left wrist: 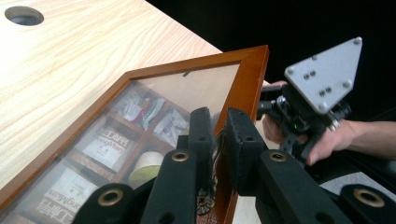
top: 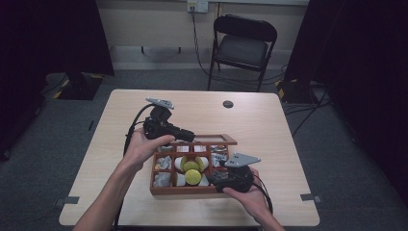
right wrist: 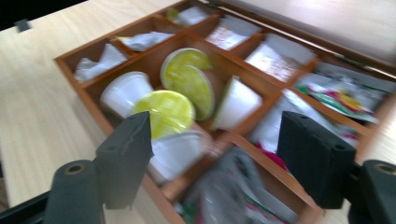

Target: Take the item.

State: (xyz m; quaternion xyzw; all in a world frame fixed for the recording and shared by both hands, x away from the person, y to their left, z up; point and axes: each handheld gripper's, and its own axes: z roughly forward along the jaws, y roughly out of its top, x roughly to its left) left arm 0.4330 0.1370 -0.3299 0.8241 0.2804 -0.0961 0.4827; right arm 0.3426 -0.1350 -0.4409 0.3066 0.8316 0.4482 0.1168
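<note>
**Left gripper clamps the box lid while the right gripper hangs over the compartments**

A reddish-brown wooden compartment box (top: 163, 191) sits on the light wood tabletop (top: 269, 125), toward its near edge and roughly midway between the left and right edges. Its wood-framed clear lid (left wrist: 177, 88) stands raised along the box's far side, tilted up from the compartments.

The left gripper (left wrist: 217, 135) has its 2 black jaws pressed together on the lid's frame, near the frame's corner; the wood edge sits between the pads. In the high view the left hand (top: 144, 147) holds this gripper at the box's far left corner.

The right gripper (right wrist: 215, 154) hangs above the box's near right part, its jaws apart with nothing between them. The right hand (top: 248, 197) grips it near the tabletop's near edge.

Inside the box, small white cups with yellow-green foil lids (right wrist: 180, 88) crowd the middle compartments, some tipped on their sides. White and printed sachets (right wrist: 275, 53) lie in the compartments around them. The right gripper view is blurred, so finer print cannot be read.
</note>
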